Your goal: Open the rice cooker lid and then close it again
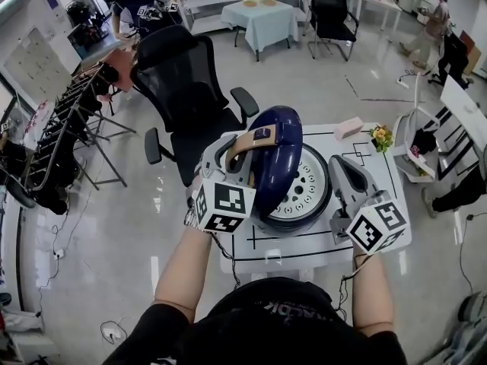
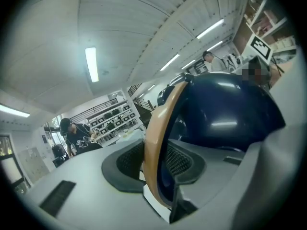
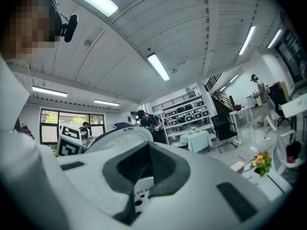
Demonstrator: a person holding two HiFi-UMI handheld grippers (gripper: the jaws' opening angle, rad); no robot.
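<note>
The left claw (image 1: 240,153) is clamped on the tan handle (image 1: 255,137) of the rice cooker's navy lid (image 1: 278,158). The right claw (image 1: 337,164) is closed and empty. The lid stands on edge mid-desk (image 1: 297,249), with its white perforated inner face (image 1: 302,188) turned rightward, hiding the pot.
</note>
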